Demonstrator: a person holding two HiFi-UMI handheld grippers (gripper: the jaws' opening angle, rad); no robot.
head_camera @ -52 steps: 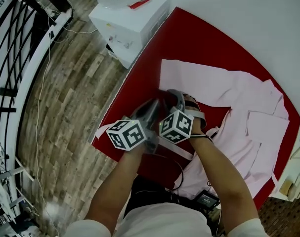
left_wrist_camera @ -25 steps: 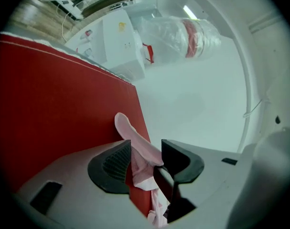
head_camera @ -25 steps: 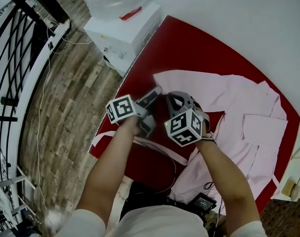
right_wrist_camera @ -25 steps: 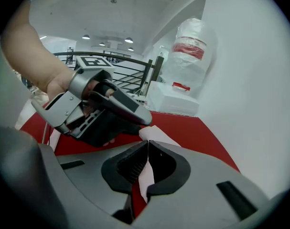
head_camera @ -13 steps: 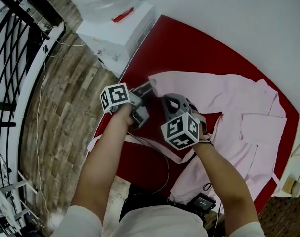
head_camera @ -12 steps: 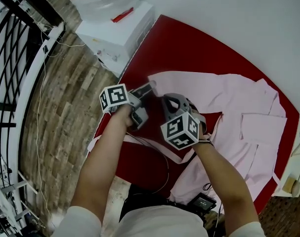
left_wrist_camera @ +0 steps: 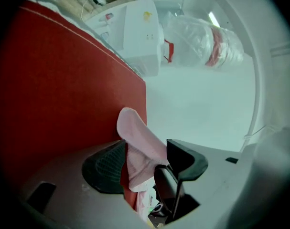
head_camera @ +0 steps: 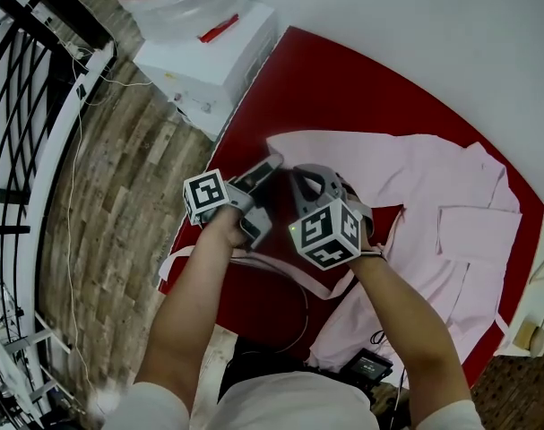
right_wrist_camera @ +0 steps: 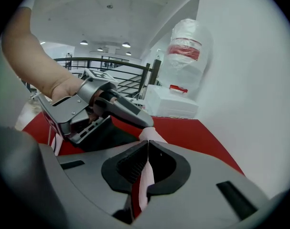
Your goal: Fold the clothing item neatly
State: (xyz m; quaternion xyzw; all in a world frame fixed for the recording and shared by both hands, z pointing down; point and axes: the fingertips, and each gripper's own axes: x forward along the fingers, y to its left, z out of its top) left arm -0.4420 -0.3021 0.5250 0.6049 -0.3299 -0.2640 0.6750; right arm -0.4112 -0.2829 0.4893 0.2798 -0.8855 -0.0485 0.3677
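Observation:
A pale pink garment lies spread on the red table, one sleeve stretched toward the left edge. My left gripper sits at that sleeve's cuff. Its jaws have just been opening and stand wide apart, with the pink cuff loose between them. My right gripper is right beside it, shut on a fold of the same sleeve. The left gripper shows just ahead in the right gripper view, its tip at the cloth. A pink belt trails over the near table edge.
A white water dispenser with its bottle stands off the table's far left corner. Wooden floor and a black railing lie to the left. A white wall runs behind the table. A black device hangs at my waist.
Since two seconds ago the left gripper has gone from beside the right one up to the sleeve's cuff. In the last half second it rolled and sank slightly. The right gripper stayed put.

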